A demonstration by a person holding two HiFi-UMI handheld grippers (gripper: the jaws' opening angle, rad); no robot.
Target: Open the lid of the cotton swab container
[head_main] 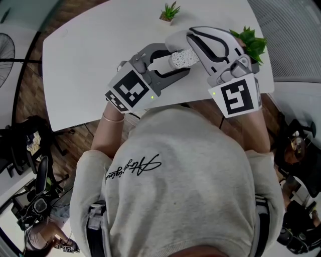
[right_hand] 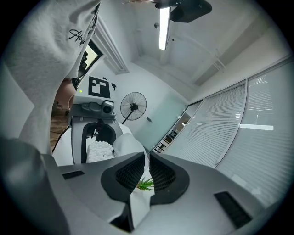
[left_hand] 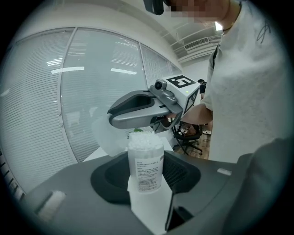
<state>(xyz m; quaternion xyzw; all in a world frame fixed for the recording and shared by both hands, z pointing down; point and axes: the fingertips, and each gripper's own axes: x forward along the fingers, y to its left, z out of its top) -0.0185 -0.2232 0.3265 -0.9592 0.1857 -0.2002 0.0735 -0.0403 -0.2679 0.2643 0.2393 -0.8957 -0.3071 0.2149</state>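
Observation:
A clear cotton swab container (head_main: 183, 58) with a printed label stands upright between the jaws of my left gripper (head_main: 179, 62), which is shut on it. Its top is uncovered and white swab heads (left_hand: 144, 139) show. My right gripper (head_main: 190, 40) hovers just above and beyond it, its jaws shut on the edge of the translucent lid (head_main: 175, 39). In the left gripper view the lid (left_hand: 107, 137) hangs clear of the container (left_hand: 146, 160), below the right gripper (left_hand: 113, 117). From the right gripper view, the lid (right_hand: 127, 145) runs into the narrow gap of the jaws, beside the container (right_hand: 98, 151).
Both grippers are held over the near edge of a white table (head_main: 80, 65). A small potted plant (head_main: 169, 11) stands at the far edge and a larger green plant (head_main: 251, 42) at the right. A standing fan (right_hand: 133, 106) and office chairs stand on the floor around.

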